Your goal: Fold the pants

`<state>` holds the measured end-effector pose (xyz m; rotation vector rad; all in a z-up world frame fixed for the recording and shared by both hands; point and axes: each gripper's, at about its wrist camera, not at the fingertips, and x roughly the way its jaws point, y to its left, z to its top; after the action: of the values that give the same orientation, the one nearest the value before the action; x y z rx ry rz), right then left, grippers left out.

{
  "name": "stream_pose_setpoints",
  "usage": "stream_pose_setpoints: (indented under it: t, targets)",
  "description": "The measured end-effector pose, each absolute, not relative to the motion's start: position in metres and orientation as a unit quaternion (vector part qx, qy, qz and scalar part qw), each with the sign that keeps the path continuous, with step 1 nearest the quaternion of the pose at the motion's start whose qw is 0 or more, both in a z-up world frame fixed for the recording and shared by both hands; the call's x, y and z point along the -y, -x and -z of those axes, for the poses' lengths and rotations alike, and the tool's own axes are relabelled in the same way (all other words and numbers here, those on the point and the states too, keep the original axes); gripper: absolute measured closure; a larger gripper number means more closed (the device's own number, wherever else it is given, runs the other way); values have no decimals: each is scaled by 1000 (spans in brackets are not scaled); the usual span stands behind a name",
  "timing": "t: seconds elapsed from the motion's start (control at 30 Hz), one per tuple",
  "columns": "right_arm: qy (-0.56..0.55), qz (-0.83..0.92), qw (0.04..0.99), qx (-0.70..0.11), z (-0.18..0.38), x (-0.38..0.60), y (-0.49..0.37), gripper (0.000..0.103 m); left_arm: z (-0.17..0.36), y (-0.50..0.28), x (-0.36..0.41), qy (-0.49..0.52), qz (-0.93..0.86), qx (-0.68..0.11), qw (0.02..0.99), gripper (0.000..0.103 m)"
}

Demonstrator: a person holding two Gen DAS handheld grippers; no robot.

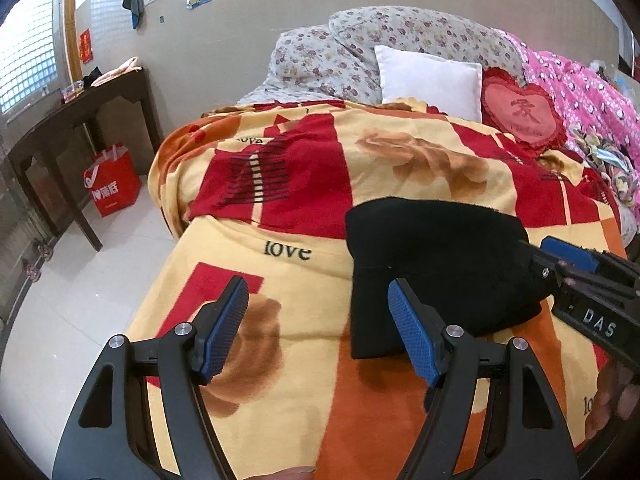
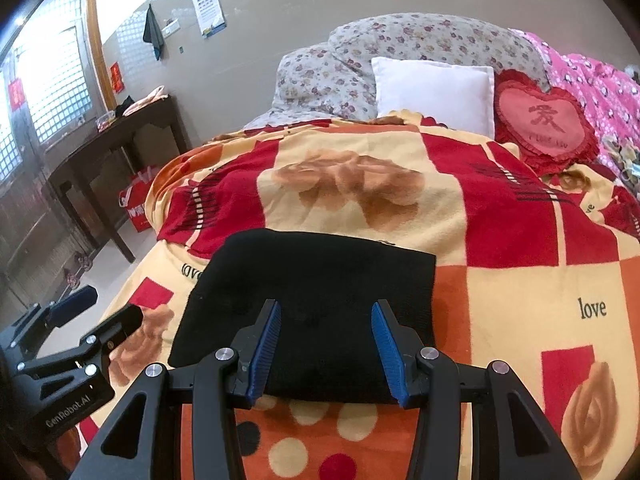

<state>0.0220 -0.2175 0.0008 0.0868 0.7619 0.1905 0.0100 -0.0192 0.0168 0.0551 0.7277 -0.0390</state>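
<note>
Black pants [image 2: 312,304] lay folded into a compact rectangle on the blanket [image 2: 500,280] covering the bed, near its front edge. Left gripper [image 1: 318,326] hovered above the blanket just to the left of the pants, jaws spread wide with nothing between them; its right pad [image 1: 412,332] sat in front of the pants' near left corner, and contact could not be determined. Right gripper [image 2: 326,350] was positioned over the near edge of the pants, jaws open and gripping nothing, with black cloth visible in the gap between the blue pads [image 2: 266,354]. A white pillow [image 2: 434,94], a red heart cushion [image 2: 546,124] and flowered bedding [image 2: 420,40] sat at the head of the bed. A dark side table [image 1: 80,116] stood by the wall, a red bag [image 1: 112,186] on the floor beneath it.
</note>
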Motion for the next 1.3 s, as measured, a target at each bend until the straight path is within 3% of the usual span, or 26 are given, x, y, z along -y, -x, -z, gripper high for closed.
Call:
stream_pose_setpoints:
  t: [1.3]
  targets:
    - [-38,-75,919,-384,12,226,-31,57,-2,-31,38,-23,28,-365,930,30]
